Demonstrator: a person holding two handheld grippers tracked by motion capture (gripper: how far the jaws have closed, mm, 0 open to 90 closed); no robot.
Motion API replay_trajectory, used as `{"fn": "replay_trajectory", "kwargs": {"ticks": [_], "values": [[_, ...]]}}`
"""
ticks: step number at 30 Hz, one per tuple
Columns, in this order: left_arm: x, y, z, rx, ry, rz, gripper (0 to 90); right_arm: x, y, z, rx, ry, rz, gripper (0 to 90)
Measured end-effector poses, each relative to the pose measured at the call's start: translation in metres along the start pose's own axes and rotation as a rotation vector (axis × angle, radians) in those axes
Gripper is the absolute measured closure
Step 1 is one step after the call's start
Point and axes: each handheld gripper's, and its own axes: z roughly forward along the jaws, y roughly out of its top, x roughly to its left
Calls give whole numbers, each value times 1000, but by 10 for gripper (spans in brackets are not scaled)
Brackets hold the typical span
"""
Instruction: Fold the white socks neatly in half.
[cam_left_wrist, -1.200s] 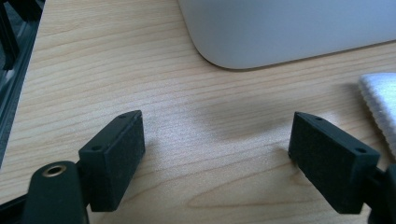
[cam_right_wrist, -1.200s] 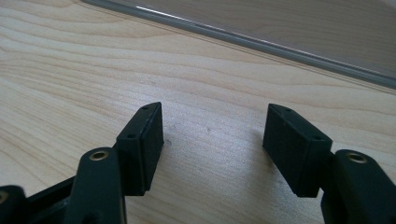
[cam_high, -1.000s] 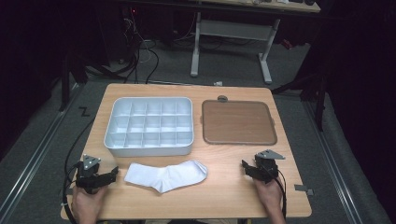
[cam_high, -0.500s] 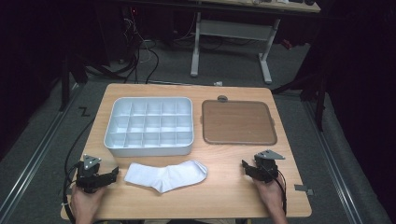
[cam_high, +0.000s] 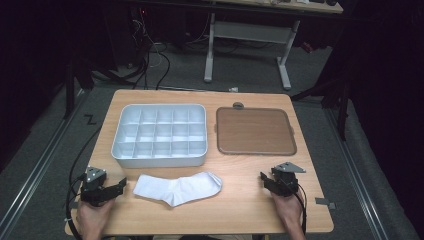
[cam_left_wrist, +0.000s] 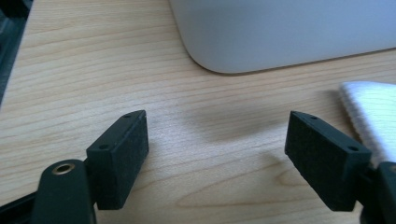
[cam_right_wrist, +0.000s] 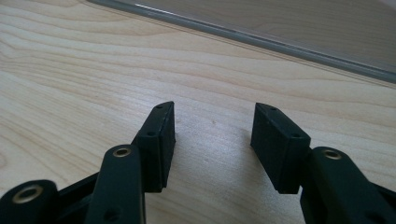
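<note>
A white sock lies flat on the wooden table near its front edge, toe to the right. My left gripper rests on the table just left of the sock's cuff, apart from it. Its jaws are open and have just been closing a little, with only bare wood between them. My right gripper sits at the front right, pointing left toward the sock's toe from a distance. It is open too, has just narrowed slightly, and holds nothing.
A white tray with several compartments stands behind the sock; its rounded corner is near my left gripper. A flat brown tray lies to its right, its rim ahead of my right gripper. Desk legs and cables lie beyond the table.
</note>
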Motion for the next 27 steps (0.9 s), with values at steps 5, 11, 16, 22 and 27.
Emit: {"fn": "replay_trajectory", "kwargs": {"ticks": [5, 11, 16, 22, 27], "values": [[-3, 2, -6, 17, -42, -32, 284, 3, 1, -7, -30, 13, 1, 526], [-10, 4, -12, 42, -73, -67, 353, 13, 2, -11, -31, 88, -10, 597], [-26, 0, -21, 59, -112, -47, 364, 29, 5, -15, -47, 144, -41, 611], [-45, -5, -22, 86, -138, -44, 366, 55, 11, -17, -58, 235, -77, 614], [-53, -11, -18, 115, -143, -43, 368, 70, 15, -16, -67, 280, -109, 615]]}}
